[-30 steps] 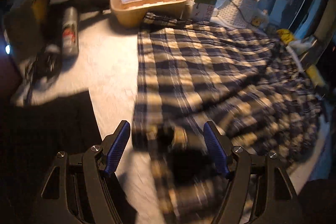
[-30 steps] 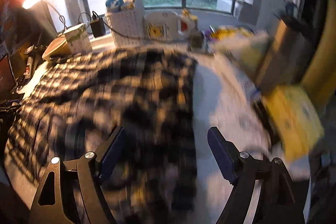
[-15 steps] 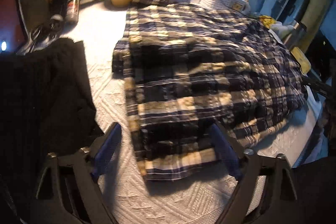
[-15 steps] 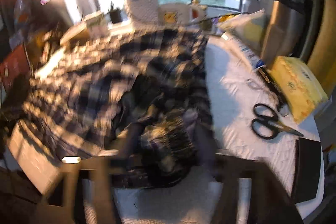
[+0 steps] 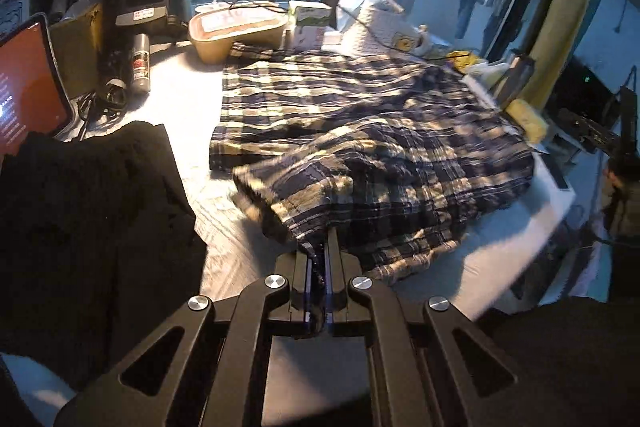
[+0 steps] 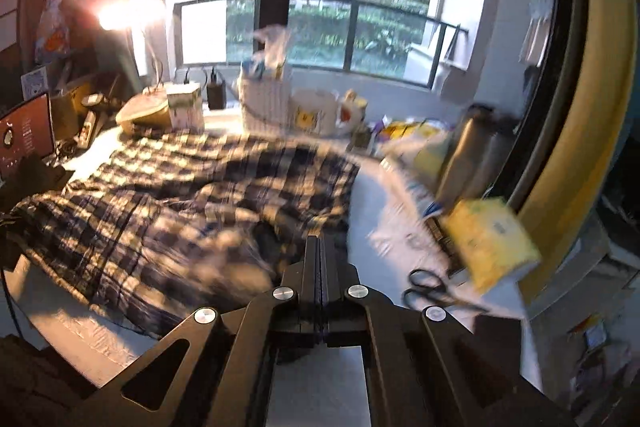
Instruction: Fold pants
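Note:
The navy and cream plaid pants (image 5: 360,131) lie across the white textured table (image 5: 188,99), with the near part lifted and bunched. My left gripper (image 5: 320,247) is shut on the near left edge of the pants and holds it raised above the table. In the right wrist view the pants (image 6: 180,195) spread to the left, blurred. My right gripper (image 6: 320,243) has its jaws pressed together at the pants' near right edge, with cloth against the tips.
A black garment (image 5: 88,211) lies at the left. A tan tub (image 5: 236,31), spray can (image 5: 140,63), tablet (image 5: 28,91) and boxes stand at the back. Scissors (image 6: 428,287), a yellow pack (image 6: 492,247) and a steel bottle (image 6: 468,155) sit at the right.
Both grippers were open a second ago and have shut on the near edge of the pants. Both have pulled back and lifted, bunching the near part of the cloth.

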`<state>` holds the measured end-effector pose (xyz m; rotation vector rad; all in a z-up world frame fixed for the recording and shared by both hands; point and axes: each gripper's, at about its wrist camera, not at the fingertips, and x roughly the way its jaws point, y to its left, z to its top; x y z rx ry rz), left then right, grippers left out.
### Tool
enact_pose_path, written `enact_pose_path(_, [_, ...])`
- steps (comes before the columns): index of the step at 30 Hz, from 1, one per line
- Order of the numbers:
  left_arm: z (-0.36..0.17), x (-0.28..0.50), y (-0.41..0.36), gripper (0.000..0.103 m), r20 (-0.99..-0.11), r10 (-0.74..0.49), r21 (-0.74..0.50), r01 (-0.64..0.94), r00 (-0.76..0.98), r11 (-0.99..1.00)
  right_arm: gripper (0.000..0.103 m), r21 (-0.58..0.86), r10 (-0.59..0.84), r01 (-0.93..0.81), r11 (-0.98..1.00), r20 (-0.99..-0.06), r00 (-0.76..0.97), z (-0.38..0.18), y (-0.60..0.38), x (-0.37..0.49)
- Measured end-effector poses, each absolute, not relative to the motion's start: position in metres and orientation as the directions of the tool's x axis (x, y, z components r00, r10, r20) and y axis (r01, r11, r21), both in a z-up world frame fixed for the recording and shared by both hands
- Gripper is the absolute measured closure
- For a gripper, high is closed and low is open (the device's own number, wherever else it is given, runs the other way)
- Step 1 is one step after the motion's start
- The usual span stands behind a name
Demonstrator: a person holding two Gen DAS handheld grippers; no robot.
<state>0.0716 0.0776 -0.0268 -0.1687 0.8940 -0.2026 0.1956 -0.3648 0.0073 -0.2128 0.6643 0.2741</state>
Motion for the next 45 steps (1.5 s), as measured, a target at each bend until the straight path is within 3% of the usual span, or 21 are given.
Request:
enact_pose_path(4, [-0.034, 0.065, 0.075, 0.1, -0.78, -0.214, -0.195, 0.097, 0.587, 0.976, 0.103, -0.11, 0.174, -0.303, 0.947, -0.615, 0.769, 0.016, -0.378, 0.188])
enact_pose_path(11, [-0.05, 0.064, 0.072, 0.1, -0.778, -0.146, -0.142, 0.057, 0.61, 0.988, 0.101, 0.013, 0.248, -0.342, 0.94, -0.713, 0.655, -0.057, -0.381, 0.2])
enact_pose_path(12, [-0.05, 0.064, 0.073, 0.1, -0.777, -0.144, -0.141, 0.053, 0.613, 0.989, 0.094, 0.029, 0.256, -0.337, 0.941, -0.713, 0.653, -0.063, -0.383, 0.2])
enact_pose_path(13, [-0.051, 0.065, 0.074, 0.1, -0.776, -0.141, -0.141, 0.048, 0.615, 0.989, 0.071, 0.046, 0.267, -0.335, 0.941, -0.71, 0.651, -0.069, -0.386, 0.201])
enact_pose_path(14, [-0.051, 0.064, 0.075, 0.1, -0.774, -0.141, -0.143, 0.046, 0.618, 0.989, 0.056, 0.058, 0.274, -0.333, 0.941, -0.708, 0.65, -0.074, -0.389, 0.201])
enact_pose_path(15, [-0.05, 0.064, 0.076, 0.1, -0.771, -0.142, -0.147, 0.044, 0.62, 0.988, 0.022, 0.064, 0.274, -0.327, 0.943, -0.707, 0.652, -0.078, -0.391, 0.201])
enact_pose_path(16, [-0.049, 0.064, 0.076, 0.1, -0.77, -0.145, -0.152, 0.042, 0.622, 0.988, 0.018, 0.075, 0.286, -0.33, 0.941, -0.699, 0.655, -0.081, -0.393, 0.201])
enact_pose_path(20, [-0.043, 0.063, 0.079, 0.1, -0.752, -0.176, -0.197, 0.038, 0.636, 0.98, 0.021, 0.097, 0.334, -0.378, 0.921, -0.698, 0.633, -0.091, -0.391, 0.206])
enact_pose_path(21, [-0.041, 0.063, 0.08, 0.1, -0.747, -0.182, -0.205, 0.038, 0.639, 0.978, 0.028, 0.1, 0.347, -0.398, 0.912, -0.706, 0.617, -0.095, -0.388, 0.207])
enact_pose_path(23, [-0.036, 0.061, 0.081, 0.1, -0.738, -0.191, -0.215, 0.043, 0.648, 0.976, 0.051, 0.078, 0.341, -0.422, 0.903, -0.729, 0.594, -0.106, -0.379, 0.211])
enact_pose_path(24, [-0.034, 0.061, 0.08, 0.1, -0.734, -0.193, -0.216, 0.046, 0.651, 0.975, 0.08, 0.025, 0.3, -0.415, 0.91, -0.729, 0.615, -0.11, -0.375, 0.211])
enact_pose_path(31, [0.004, 0.049, 0.088, 0.1, -0.675, -0.219, -0.229, 0.082, 0.705, 0.97, 0.084, -0.088, 0.227, -0.371, 0.925, -0.653, 0.723, -0.055, -0.374, 0.193])
enact_pose_path(36, [0.004, 0.042, 0.079, 0.1, -0.697, -0.261, -0.226, 0.141, 0.668, 0.964, 0.085, -0.141, 0.184, -0.342, 0.929, -0.625, 0.758, -0.009, -0.387, 0.173])
enact_pose_path(41, [-0.047, 0.034, 0.058, 0.1, -0.805, -0.338, -0.29, 0.174, 0.487, 0.941, 0.085, -0.165, 0.124, -0.323, 0.932, -0.691, 0.712, -0.028, -0.397, 0.166])
enact_pose_path(45, [-0.067, 0.022, 0.033, 0.1, -0.836, -0.406, -0.332, 0.248, 0.37, 0.91, 0.086, -0.138, 0.084, -0.274, 0.952, -0.742, 0.665, -0.06, -0.416, 0.163])
